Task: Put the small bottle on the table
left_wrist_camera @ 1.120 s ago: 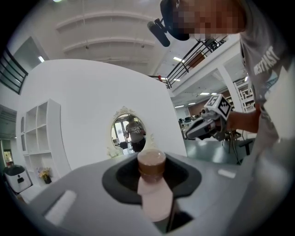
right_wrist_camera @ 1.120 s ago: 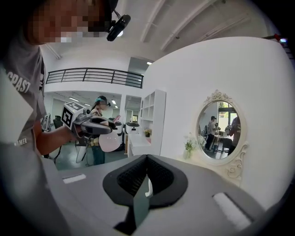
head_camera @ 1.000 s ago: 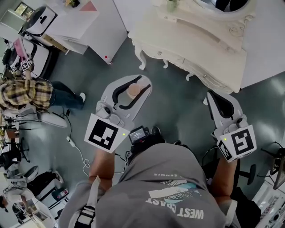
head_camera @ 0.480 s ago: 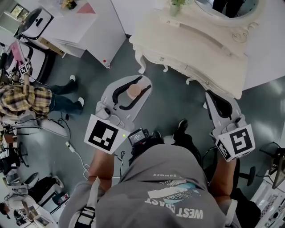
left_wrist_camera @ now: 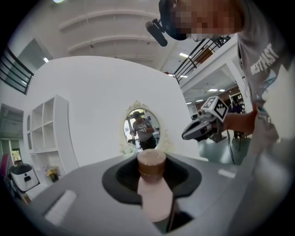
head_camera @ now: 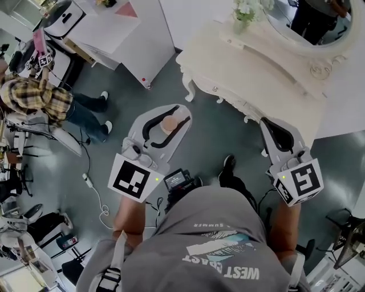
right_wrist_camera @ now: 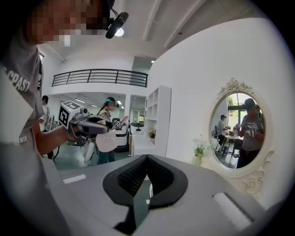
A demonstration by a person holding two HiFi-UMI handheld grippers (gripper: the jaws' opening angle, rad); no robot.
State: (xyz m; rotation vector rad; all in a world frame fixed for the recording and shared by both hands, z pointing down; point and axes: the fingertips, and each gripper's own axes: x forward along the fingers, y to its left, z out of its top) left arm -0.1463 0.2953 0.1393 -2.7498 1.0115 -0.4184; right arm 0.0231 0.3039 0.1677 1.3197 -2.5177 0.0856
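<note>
Left gripper view — small bottle [left_wrist_camera: 154,189] (clamped)

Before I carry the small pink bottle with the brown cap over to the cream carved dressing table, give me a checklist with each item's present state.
1. Small pink brown-capped bottle gripped between the left gripper jaws: ok.
2. Right gripper empty, jaws together: ok.
3. Bare landing spot on the cream carved dressing table: ok, its front top shows nothing on it.
4. Bottle above the table top: not ok, it hangs over the grey floor, short of the table's edge.
5. Vase of white flowers out of the way: ok, it stands at the back by the oval mirror.
6. Bottle's base fit to stand: cannot tell, it is hidden in the jaws.
</note>
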